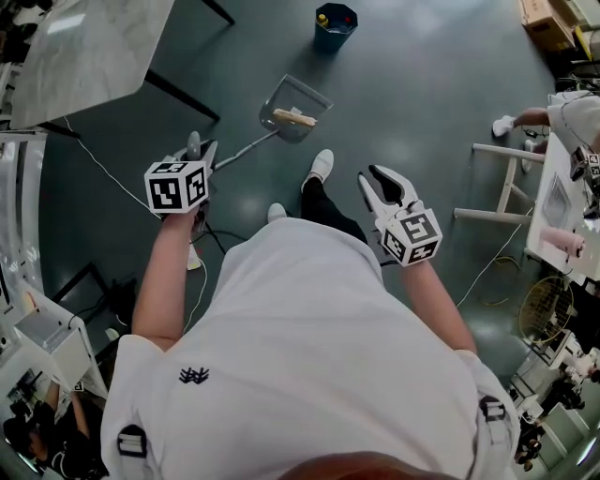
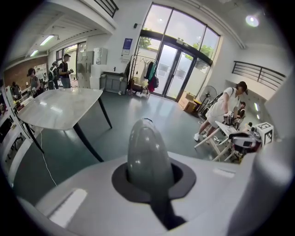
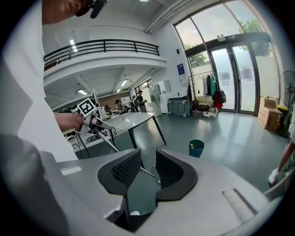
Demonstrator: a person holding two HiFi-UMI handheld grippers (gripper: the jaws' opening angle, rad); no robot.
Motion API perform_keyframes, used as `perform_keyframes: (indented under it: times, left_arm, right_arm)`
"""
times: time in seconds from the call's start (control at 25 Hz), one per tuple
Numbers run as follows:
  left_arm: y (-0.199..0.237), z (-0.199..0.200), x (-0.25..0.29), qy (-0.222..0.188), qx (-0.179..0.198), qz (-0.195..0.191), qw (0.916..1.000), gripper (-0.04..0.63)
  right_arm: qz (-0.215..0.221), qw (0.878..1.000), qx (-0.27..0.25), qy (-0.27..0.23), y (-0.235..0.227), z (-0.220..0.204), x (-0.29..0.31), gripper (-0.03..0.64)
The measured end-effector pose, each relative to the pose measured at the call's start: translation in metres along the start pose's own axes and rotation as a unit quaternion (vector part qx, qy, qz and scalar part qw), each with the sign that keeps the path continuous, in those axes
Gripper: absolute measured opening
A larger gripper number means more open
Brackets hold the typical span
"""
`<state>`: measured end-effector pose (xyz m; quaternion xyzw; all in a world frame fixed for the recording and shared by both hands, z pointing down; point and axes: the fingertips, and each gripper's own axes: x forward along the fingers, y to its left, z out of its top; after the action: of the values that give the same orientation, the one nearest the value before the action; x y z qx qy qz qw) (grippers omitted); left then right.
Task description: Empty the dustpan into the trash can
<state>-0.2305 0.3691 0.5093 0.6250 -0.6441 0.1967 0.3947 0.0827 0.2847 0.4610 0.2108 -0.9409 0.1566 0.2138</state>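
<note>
Dustpan [image 1: 293, 105]: long-handled, pan out ahead of the person's feet at floor level; whether it touches the floor cannot be told.
Contents: one tan stick-like piece [image 1: 293, 117] lying across the pan.
Handle [image 1: 246, 148]: thin rod, long axis running from the left gripper forward and to the right, down to the pan.
Left gripper [image 1: 199, 150]: jaws closed round the grey rounded top of the handle, which fills the gap in the left gripper view.
Right gripper [image 1: 380, 185]: jaws parted, nothing between them; held off to the right, well apart from handle and pan.
Trash can [image 1: 335, 26]: small dark-teal bin with coloured scraps inside, on the floor beyond the pan and slightly to its right, clear of it.
Key relation: can lies roughly along the handle's line, past the pan; the left gripper alone carries the load, so the pan likely needs carrying forward and tipping over the rim.
Writing: black-and-white square markers on both gripper cubes; small dark emblem [image 1: 193, 376] on the white shirt, not legible. No brand readable.
</note>
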Motion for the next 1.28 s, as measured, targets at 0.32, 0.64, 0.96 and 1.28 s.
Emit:
perform_keyframes:
  times: [0.32,0.64,0.96,1.28]
  left_arm:
    - [-0.011,0.13,0.056,-0.011,0.018,0.022,0.9995,0.06]
    - [-0.004,0.24,0.114,-0.023,0.01,0.047,0.9986,0.06]
    - [0.01,0.344,0.197,-0.022,0.051,0.049,0.9973,0.06]
    - [0.021,0.421,0.294,-0.006,0.108,0.042,0.9932,0.06]
  right_arm:
    - [0.0,1.0,0.006,-0.028,-0.112,0.054,0.042,0.078]
    - [-0.03,0.997,0.057,-0.043,-0.191,0.063,0.042,0.078]
    - [-0.076,0.992,0.098,-0.04,-0.238,0.068,0.047,0.078]
    - [-0.155,0.979,0.124,-0.046,-0.291,0.099,0.053,0.078]
